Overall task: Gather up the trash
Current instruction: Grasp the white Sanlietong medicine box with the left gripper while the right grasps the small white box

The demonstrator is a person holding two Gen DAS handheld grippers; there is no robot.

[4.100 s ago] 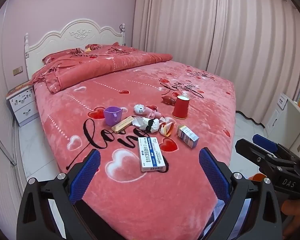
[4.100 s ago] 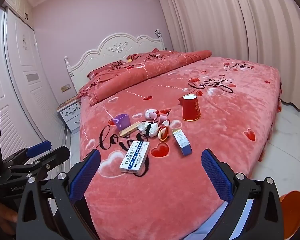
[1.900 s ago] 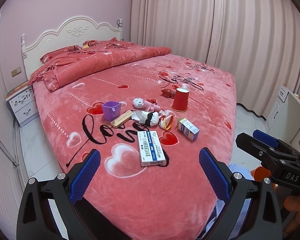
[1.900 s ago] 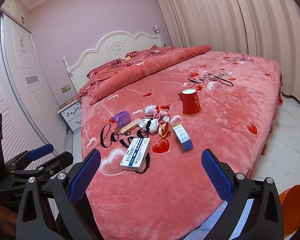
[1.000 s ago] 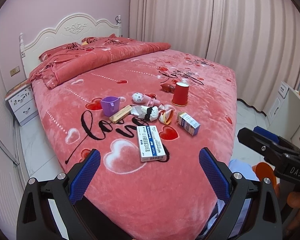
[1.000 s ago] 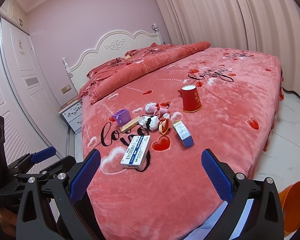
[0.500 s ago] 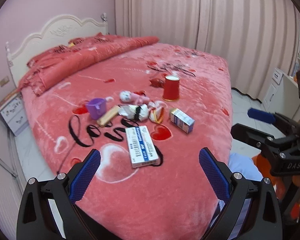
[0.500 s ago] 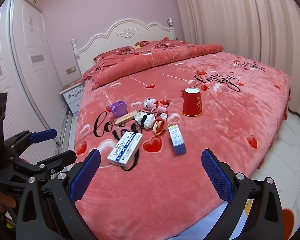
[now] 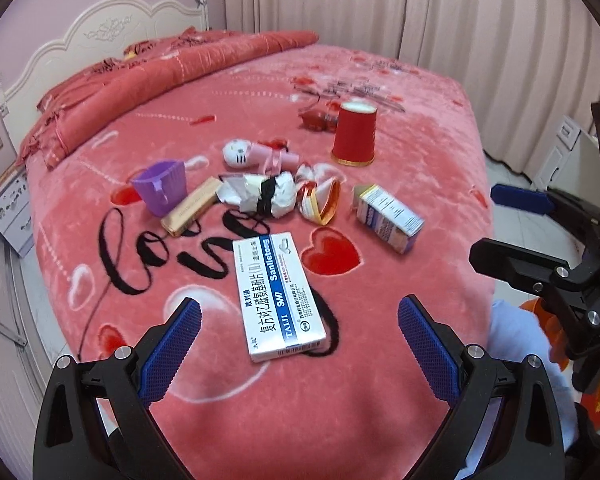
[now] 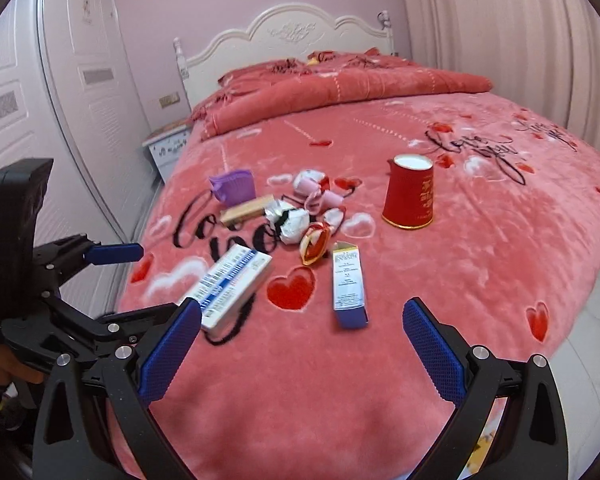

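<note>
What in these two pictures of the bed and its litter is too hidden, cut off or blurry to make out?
- Orange round object on the floor: left view, mostly hidden behind the right gripper; what it is stays unclear.
- Dark red item behind the upside-down red paper cup: left view, blurred and partly blocked.
- Small blue-and-white carton: right view, print too blurred to read.
- Crumpled white wrapper: both views, contents hidden by folds.

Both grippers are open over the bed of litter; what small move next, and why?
Probably lower the left gripper onto the white-and-blue flat medicine box: it lies nearest, framed by the open jaws, apart from the other litter. The right gripper is open too.
</note>
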